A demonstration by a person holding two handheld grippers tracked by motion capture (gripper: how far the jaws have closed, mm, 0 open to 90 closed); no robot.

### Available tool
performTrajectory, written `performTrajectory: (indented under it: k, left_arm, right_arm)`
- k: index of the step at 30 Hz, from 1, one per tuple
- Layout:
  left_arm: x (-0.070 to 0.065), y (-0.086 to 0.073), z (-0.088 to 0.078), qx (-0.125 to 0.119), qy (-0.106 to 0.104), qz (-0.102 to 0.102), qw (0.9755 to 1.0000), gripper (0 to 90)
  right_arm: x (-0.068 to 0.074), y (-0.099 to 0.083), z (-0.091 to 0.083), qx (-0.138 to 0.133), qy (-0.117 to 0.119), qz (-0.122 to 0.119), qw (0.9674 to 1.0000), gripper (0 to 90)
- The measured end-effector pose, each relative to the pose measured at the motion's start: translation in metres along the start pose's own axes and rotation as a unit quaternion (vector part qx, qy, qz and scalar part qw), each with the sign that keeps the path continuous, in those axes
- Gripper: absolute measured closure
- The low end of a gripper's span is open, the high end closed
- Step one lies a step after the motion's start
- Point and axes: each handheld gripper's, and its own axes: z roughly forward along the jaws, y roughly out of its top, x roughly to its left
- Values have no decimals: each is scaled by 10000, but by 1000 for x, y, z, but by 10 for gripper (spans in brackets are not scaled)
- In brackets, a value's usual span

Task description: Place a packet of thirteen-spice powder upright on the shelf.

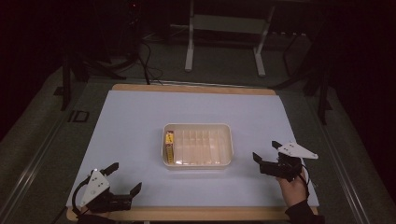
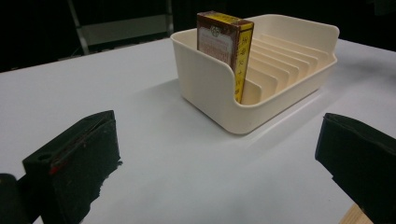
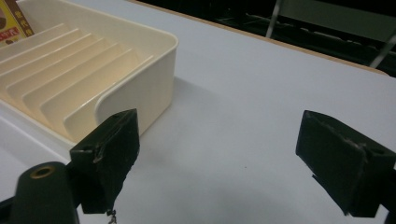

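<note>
My left gripper [image 1: 122,179] near front-left worktop [image 1: 140,116] corner, jaws spread, nothing between. My right gripper [image 1: 267,150] just right of cream slotted tray [image 1: 198,126], jaws spread too, nothing held. Red-yellow box [image 1: 169,146] upright in leftmost tray slot, well apart from both. Likely step: reach for box; approach from above, pinch broad faces, lift straight, avoid dividers. Box print too small to read; box's lower part hidden behind tray wall.

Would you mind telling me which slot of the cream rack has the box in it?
The end slot on the person's left of the rack: the yellow-edged box stands there; the other slots are bare.
</note>
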Motion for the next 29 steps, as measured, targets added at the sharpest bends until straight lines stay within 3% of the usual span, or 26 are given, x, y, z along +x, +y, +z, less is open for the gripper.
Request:
performTrajectory:
  k: [20, 29]
  left_arm:
    - [0, 0, 1, 5, 0, -12, 10000, 0]
    - [0, 0, 1, 7, 2, -8, 10000, 0]
  right_arm:
    - [1, -1, 5, 20, 143, 6, 9999, 135]
    - [-1, -2, 6, 98, 89, 65, 9999, 135]
